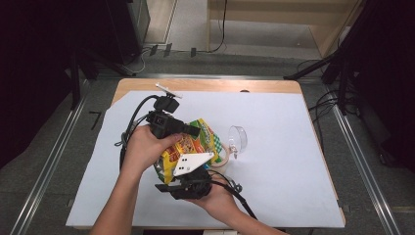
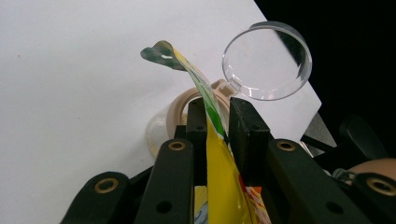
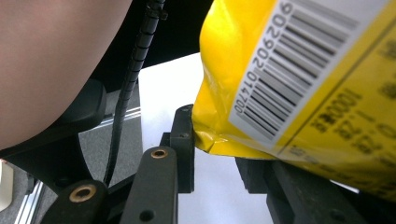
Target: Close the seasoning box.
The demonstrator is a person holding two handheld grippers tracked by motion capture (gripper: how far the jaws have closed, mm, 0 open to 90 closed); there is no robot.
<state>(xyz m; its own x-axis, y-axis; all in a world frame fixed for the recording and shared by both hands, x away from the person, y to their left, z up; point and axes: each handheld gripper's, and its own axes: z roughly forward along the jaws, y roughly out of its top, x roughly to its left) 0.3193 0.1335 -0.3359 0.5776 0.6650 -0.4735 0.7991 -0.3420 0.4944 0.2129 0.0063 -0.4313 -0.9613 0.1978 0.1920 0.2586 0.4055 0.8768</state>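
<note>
Over the middle of the table: you hold the yellow snack bag (image 1: 183,152) off the white sheet (image 1: 284,161), one gripper at each end.
Left gripper (image 2: 218,122): its jaws are clamped on the bag's flat sealed edge, which runs up between them and curls over beyond the tips.
Right gripper (image 3: 215,149): its jaws pinch the bag's lower corner beside the barcode; the grip looks shallow.
Nearby: a clear scoop (image 1: 237,138) and a beige ring (image 2: 180,105) lie just beyond the bag on the sheet.
Risk, tearing: if you pull the two ends apart unevenly, the seal could rip sideways and spill the contents.
Risk, slipping: the glossy film may slide from your right jaws, because they catch only the corner.
Risk, knocking: swinging the bag forward could sweep the scoop off the sheet.
</note>
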